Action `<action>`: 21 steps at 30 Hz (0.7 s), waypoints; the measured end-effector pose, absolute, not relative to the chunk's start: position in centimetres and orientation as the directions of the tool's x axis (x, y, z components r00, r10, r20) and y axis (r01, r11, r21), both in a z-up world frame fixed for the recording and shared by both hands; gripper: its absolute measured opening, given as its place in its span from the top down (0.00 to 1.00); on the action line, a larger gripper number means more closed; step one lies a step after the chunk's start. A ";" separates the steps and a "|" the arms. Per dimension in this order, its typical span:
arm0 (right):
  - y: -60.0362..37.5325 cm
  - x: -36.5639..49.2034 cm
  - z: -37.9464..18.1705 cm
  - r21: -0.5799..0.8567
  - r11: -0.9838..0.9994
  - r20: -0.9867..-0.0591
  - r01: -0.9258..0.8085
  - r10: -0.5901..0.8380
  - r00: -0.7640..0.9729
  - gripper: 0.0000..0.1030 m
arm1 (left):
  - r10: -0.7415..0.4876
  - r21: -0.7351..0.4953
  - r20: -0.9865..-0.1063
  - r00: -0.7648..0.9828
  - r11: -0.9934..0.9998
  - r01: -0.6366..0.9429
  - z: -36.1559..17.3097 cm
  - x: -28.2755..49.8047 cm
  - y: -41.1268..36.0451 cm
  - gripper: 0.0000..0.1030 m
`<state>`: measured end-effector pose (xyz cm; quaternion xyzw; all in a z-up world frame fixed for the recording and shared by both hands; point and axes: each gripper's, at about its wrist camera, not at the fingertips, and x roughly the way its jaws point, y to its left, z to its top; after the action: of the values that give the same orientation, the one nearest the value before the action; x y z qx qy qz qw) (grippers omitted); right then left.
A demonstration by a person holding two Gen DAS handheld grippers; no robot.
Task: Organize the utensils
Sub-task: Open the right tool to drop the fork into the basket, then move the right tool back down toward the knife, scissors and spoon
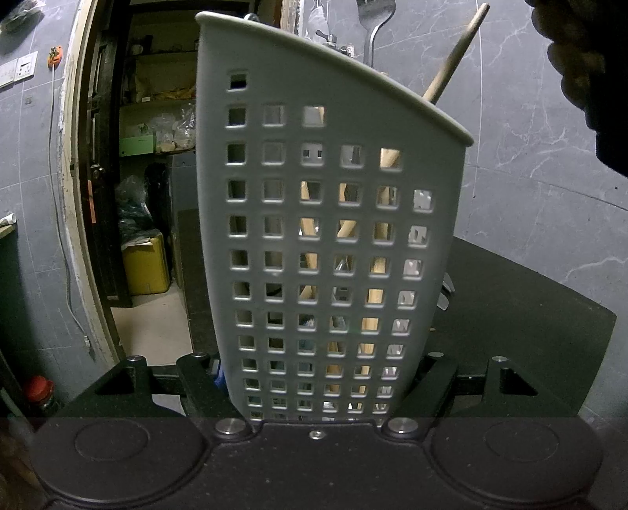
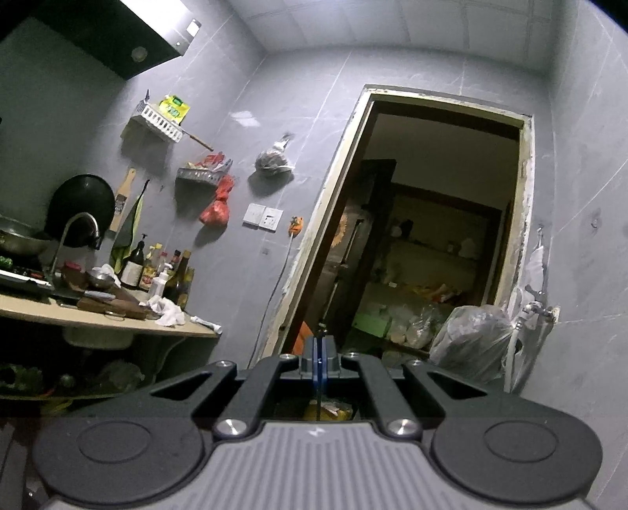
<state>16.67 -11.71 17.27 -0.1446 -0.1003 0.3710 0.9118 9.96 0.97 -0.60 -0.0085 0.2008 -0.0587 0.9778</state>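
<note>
Left wrist view first: the left gripper (image 1: 320, 392) has its fingers clamped on the lower sides of the grey perforated utensil holder (image 1: 333, 219), which stands upright right in front of the camera, long axis vertical, and fills most of the frame. It looks to be sitting on the dark tabletop (image 1: 530, 306). Through the square holes you can see several wooden handles (image 1: 371, 298) leaning inside. One wooden stick (image 1: 455, 59) pokes out over the rim to the upper right, and a metal fork (image 1: 373, 23) stands up behind the rim. So the holder is dead ahead between those fingers, no gap.

Right wrist view: the right gripper (image 2: 320, 355) has its blue fingers (image 2: 314, 353) pressed flat together, with something thin and dark sticking up between the tips, too small to name. It points out level at the doorway (image 2: 431, 235) and the grey tiled wall. Neither the holder nor any loose utensil shows here.

My read: the holder's open top is the target, and the left hand is the one already on it. The right has to come around above that rim.
</note>
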 end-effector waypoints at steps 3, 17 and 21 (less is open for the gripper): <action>-11.5 16.5 16.9 -0.347 0.675 0.062 -0.651 0.709 0.703 0.97 | -0.118 -0.040 -0.392 0.912 0.993 0.111 -0.6 10.0 1.0 0.26; -12.1 15.8 16.6 -0.346 0.697 0.105 -0.628 0.694 0.712 0.63 | -0.116 -0.040 -0.393 0.912 0.993 0.109 -0.6 10.0 0.9 0.26; -13.1 16.1 16.7 -0.323 0.735 0.134 -0.596 0.659 0.740 0.37 | -0.115 -0.039 -0.393 0.912 0.993 0.108 -0.6 10.0 0.9 0.26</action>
<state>16.13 -13.10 16.73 -0.1305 -0.1205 0.3399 0.9235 10.01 0.91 -0.60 -0.0082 0.2016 -0.0571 0.9778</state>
